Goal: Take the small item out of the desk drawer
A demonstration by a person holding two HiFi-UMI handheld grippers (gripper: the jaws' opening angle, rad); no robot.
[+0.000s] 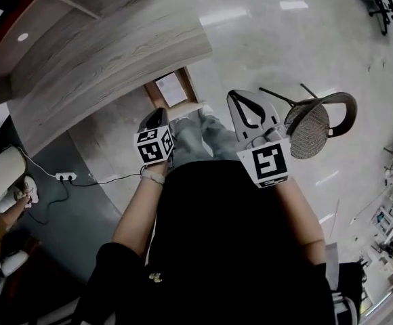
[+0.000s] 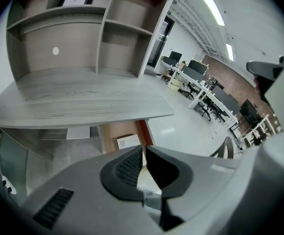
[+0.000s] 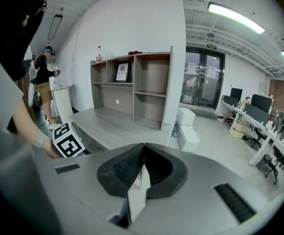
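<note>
Left tongs [image 2: 144, 151] closed and empty, angled down toward the brown drawer [image 2: 126, 137] under the grey surface [image 2: 83, 102]. Right tongs [image 3: 142, 155] closed on a small white item [image 3: 138, 190], outside the drawer, beside the left tongs. A chair [image 1: 315, 120] stands at right.

L gripper [image 2: 144, 149], R gripper [image 3: 143, 146] — jaws together, both.
</note>
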